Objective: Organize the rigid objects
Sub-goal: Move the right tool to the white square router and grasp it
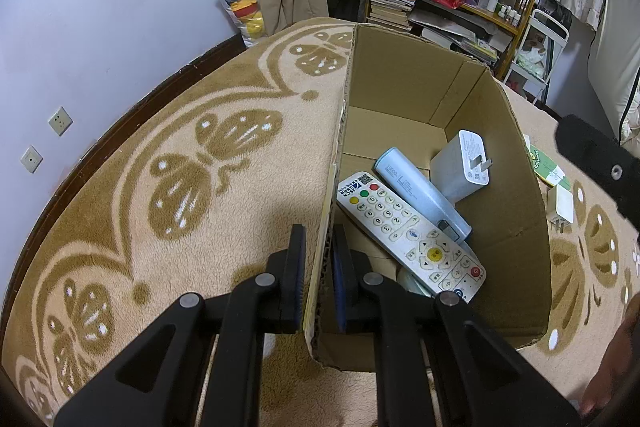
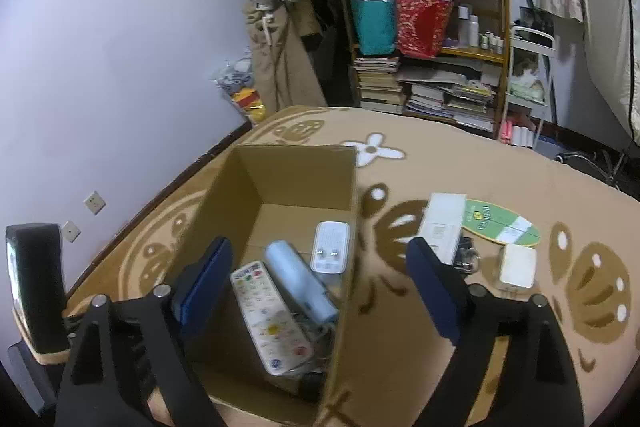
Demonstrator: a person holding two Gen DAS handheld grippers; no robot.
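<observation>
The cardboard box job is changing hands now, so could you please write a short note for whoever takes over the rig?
Left tongs: shut on the cardboard box wall, steadying it.
Right tongs: open, empty, above the box.
In the box: remote, blue power bank, white charger.
Left on the blanket: small white adapter, flat white box, green card, and a dark item I cannot identify beside the white box.

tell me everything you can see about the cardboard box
The cardboard box is plain brown corrugated card, open-topped, upright on the patterned blanket. Inside lie a white remote, a pale blue power bank and a white charger. The left gripper clamps its left wall, fingers either side.
</observation>
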